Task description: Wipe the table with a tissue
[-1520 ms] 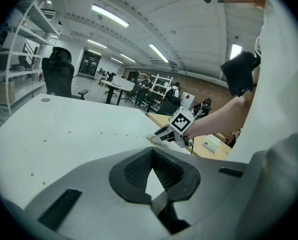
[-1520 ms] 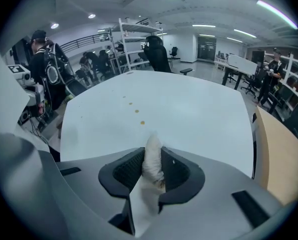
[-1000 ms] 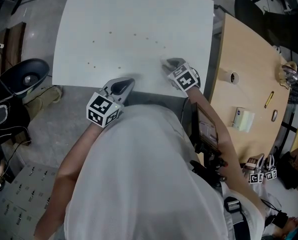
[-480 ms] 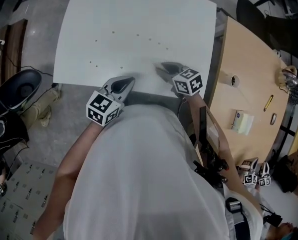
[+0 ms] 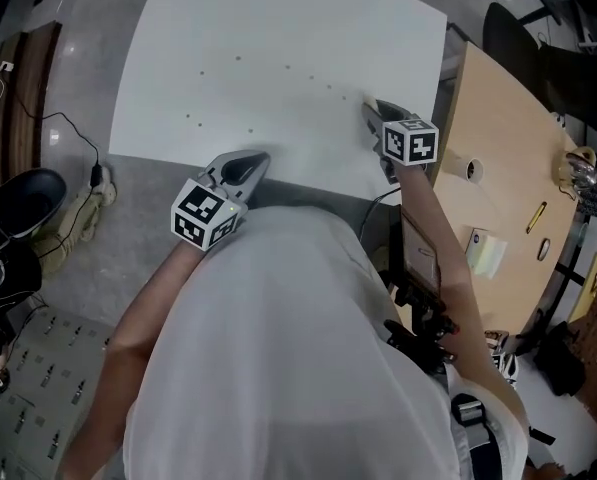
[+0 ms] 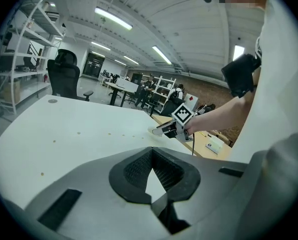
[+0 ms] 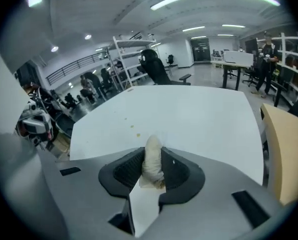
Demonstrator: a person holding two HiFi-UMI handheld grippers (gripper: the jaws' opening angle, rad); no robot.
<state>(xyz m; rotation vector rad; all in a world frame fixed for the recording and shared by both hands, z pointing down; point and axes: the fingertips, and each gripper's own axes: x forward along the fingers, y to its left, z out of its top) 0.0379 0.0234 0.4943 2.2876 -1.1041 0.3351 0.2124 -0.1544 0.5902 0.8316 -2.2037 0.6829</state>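
My right gripper (image 5: 375,118) presses its jaws on the wadded tissue (image 7: 151,156), near the right edge of the worktop (image 5: 278,28), upper right in the head view. The tissue looks light, soft and easy to tear, so I hold its middle. My left gripper (image 5: 243,168) has its jaws together, empty.

Right gripper (image 5: 372,114), probably with tissue (image 7: 152,160), swept rightward.

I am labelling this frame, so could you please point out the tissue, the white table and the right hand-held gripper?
tissue (image 7: 152,156): right gripper view, middle of the wad.
white table (image 5: 278,28): head view, bare top.
right hand-held gripper (image 5: 375,114): head view, between its fingertips.
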